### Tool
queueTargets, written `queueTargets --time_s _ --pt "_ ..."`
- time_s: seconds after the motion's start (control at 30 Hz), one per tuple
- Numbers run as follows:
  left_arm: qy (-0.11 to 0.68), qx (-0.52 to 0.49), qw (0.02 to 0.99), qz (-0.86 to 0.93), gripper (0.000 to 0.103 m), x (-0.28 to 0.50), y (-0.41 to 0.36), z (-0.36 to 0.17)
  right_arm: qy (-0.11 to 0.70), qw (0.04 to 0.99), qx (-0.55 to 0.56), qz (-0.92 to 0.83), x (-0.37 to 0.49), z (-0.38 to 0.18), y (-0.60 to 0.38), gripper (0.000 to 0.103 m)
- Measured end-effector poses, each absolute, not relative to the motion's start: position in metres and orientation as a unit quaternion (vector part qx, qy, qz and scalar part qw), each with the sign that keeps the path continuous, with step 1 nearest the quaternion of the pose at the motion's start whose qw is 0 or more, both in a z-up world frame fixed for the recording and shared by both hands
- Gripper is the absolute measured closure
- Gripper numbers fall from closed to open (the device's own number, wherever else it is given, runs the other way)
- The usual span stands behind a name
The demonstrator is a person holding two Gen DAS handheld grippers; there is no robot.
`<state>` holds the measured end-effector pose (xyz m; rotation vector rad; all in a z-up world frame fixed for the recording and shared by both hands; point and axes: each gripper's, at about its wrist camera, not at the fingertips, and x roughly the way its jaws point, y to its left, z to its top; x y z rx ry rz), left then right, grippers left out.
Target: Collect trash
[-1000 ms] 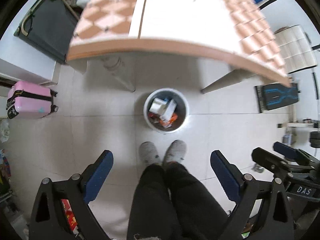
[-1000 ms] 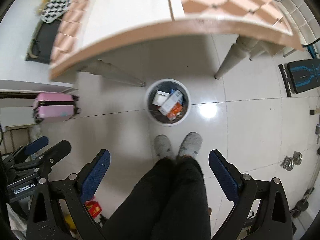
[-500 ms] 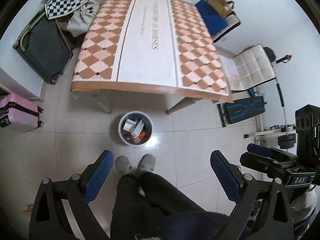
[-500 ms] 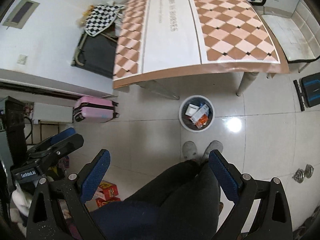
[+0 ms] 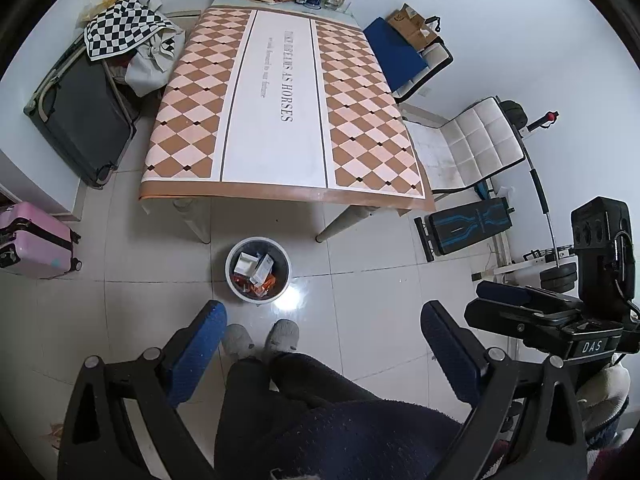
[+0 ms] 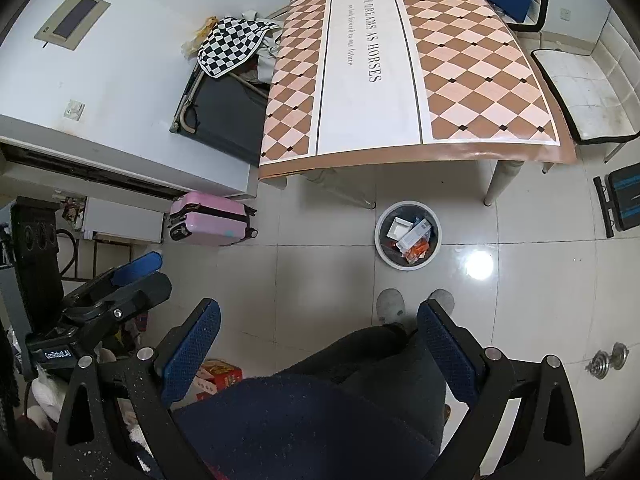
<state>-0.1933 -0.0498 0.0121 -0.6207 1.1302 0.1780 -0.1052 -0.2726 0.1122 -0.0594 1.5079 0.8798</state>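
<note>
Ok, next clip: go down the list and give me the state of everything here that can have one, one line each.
left tongs: open, holding nothing.
right tongs: open, holding nothing.
trash bin: upright on the floor by the table leg, unlidded, part-filled with boxes and wrappers.
pink suitcase: closed, lying on its side.
dark suitcase: lying open against the wall.
white chair: unoccupied.

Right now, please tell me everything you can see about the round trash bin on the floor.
The trash bin is a round, pale bucket with a dark inner lining, apparently plastic. It stands upright and uncovered on the tiled floor, just in front of the table and ahead of the person's slippers. Inside lie white cartons and orange wrappers, filling the bottom. Nothing touches it from outside, and both open grippers are held far above it.
</note>
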Motion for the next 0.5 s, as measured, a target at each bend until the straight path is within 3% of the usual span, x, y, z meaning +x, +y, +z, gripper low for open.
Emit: queueTargets --time_s 0.5 --pt "0.515 -0.293 0.802 0.069 0.003 -0.1991 -0.0509 0.0162 0.664 0.632 -0.02 0.399 -0.1076 0.1157 -0.268 0.0"
